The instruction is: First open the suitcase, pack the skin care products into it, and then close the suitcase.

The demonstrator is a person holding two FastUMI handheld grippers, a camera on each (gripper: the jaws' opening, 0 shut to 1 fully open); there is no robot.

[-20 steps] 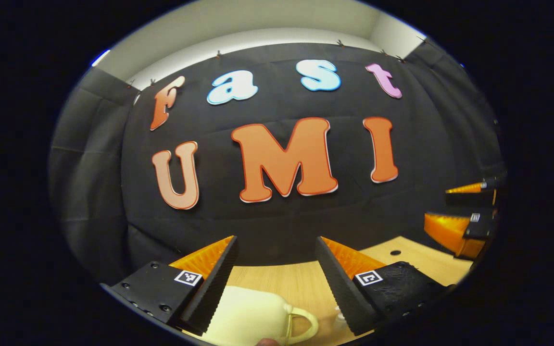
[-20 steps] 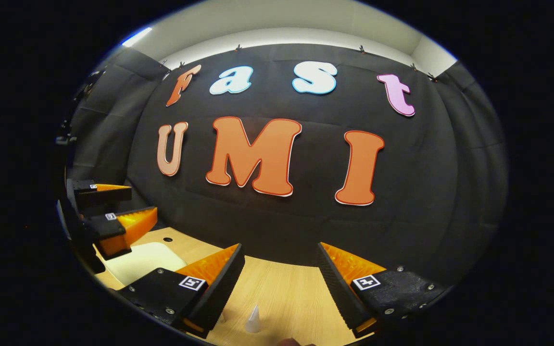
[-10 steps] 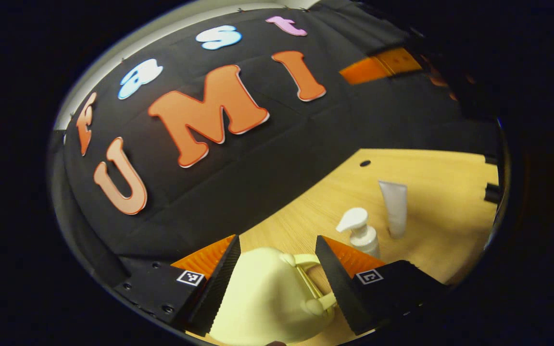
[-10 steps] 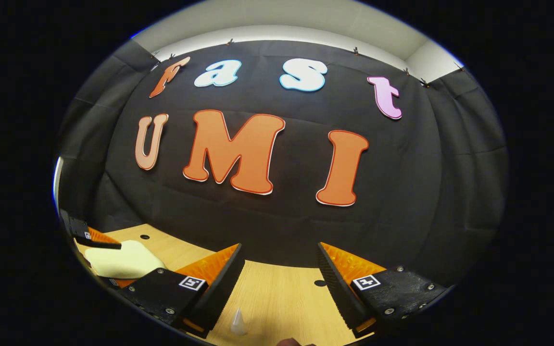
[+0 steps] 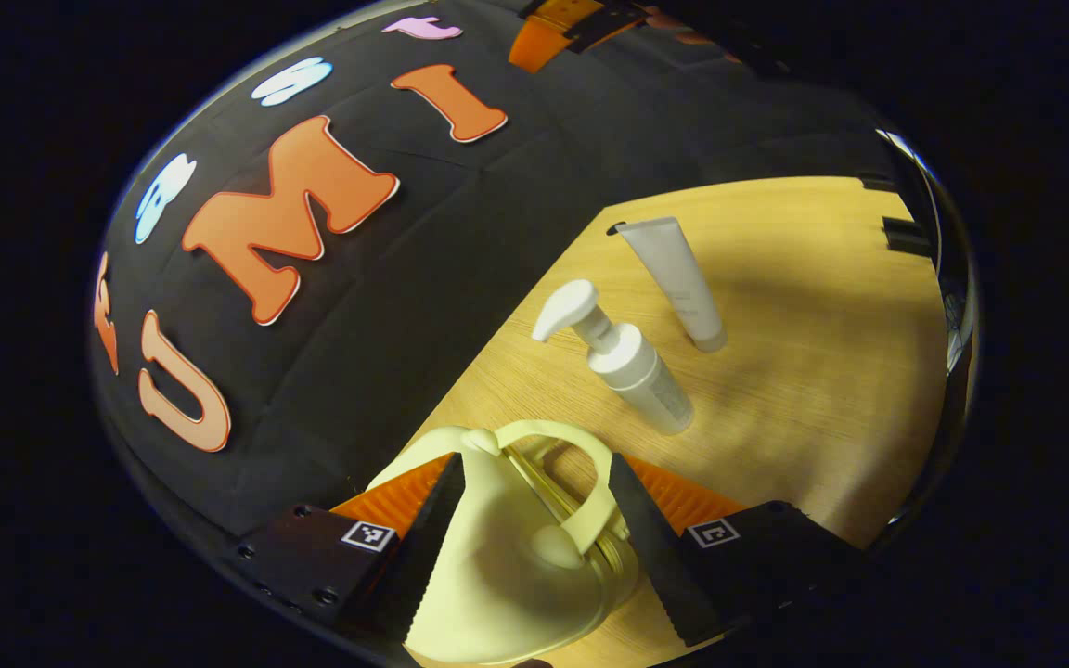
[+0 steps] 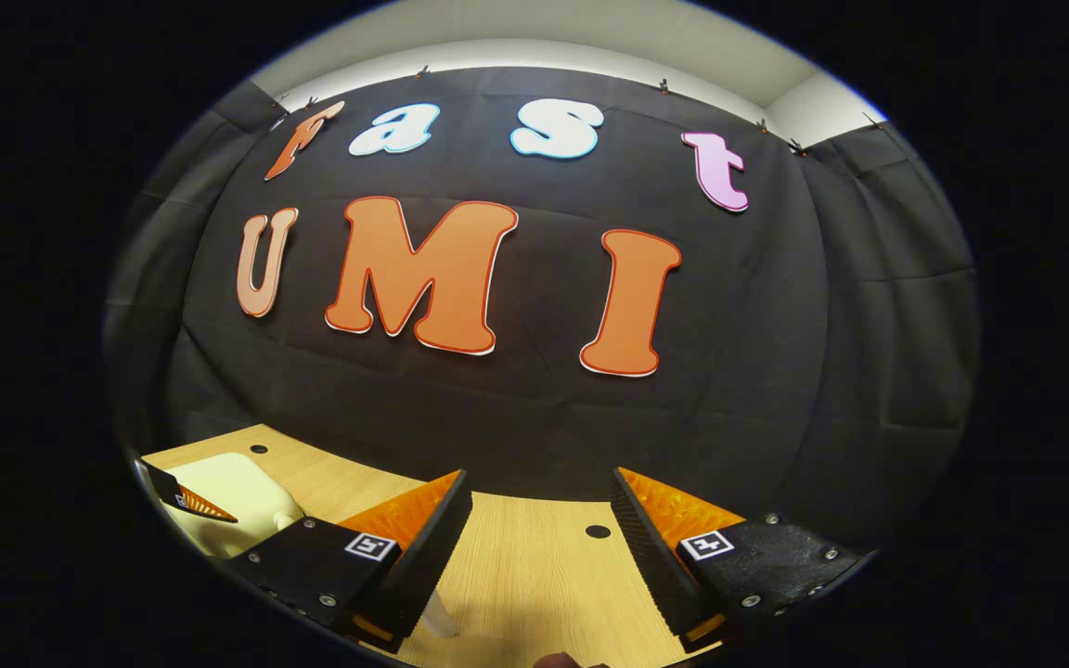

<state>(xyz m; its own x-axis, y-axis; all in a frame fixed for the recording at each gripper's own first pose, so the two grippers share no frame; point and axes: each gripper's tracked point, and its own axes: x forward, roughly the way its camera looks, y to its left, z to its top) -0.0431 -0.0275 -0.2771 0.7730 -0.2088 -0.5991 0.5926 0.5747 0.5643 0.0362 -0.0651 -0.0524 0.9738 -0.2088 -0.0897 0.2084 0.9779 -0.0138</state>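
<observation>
Pale yellow suitcase [image 5: 507,575] lies shut on the wooden bench [image 5: 822,371], its handle [image 5: 581,473] between the spread fingers of the left claw [image 5: 534,520] (contact cannot be told). Pump bottle [image 5: 627,362] and tube [image 5: 678,278] lie just beyond. Right claw [image 6: 539,529] hangs apart over bare bench.

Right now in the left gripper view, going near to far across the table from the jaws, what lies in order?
Pale yellow suitcase between the jaws → white pump bottle → white tube.
</observation>
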